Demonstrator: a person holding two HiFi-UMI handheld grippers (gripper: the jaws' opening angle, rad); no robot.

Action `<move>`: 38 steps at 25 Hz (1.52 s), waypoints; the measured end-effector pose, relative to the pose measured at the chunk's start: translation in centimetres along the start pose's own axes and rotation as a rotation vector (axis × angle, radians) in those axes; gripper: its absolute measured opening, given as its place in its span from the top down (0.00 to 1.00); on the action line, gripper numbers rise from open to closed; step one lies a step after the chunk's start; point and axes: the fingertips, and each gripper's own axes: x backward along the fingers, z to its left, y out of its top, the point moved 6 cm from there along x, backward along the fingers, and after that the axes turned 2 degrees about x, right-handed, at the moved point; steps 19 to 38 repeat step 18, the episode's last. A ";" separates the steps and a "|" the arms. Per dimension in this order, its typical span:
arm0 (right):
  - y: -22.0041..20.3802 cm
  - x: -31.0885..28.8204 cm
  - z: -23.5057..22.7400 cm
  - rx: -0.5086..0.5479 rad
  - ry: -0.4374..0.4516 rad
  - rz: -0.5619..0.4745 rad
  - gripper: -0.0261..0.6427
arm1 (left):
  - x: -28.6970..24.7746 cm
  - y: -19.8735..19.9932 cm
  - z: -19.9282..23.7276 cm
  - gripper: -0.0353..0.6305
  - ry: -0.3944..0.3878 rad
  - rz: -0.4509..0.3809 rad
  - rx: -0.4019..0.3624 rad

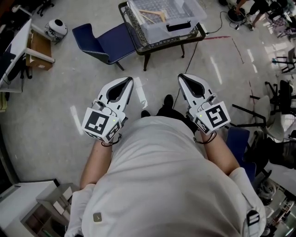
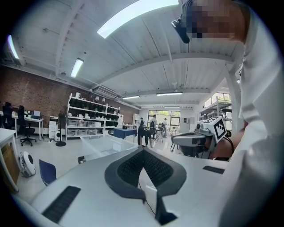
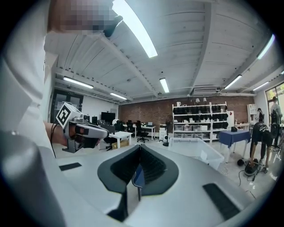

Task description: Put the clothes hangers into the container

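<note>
I'm standing in a big open lab-cum-workshop. In the right gripper view a brick wall (image 3: pixel 146 107) runs across the middle of the frame. White shelving racks (image 3: pixel 202 119) full of dark bins stand right of centre, desks with office chairs (image 3: pixel 141 128) to their left — long strip lights (image 3: pixel 133 29) cross the white ceiling above. In the head view the floor (image 1: pixel 51 120) is bare, glossy concrete, with a cardboard box (image 1: pixel 40 48) at upper left.

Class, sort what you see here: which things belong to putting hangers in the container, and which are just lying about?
Belongs to the job: clear plastic container; light wooden clothes hanger inside it; left gripper and right gripper, both shut, empty.
Just lying about: dark blue chair; brown cardboard box; round white device.
</note>
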 end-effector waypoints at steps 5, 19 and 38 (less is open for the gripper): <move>0.5 0.0 0.7 0.007 -0.007 -0.003 0.93 | 0.4 0.4 0.1 0.92 -0.011 -0.015 -0.004; 0.4 -0.3 0.3 -0.003 -0.016 0.003 0.93 | 0.2 0.2 0.5 0.92 -0.014 -0.012 0.004; 0.4 -0.3 0.3 -0.003 -0.016 0.003 0.93 | 0.2 0.2 0.5 0.92 -0.014 -0.012 0.004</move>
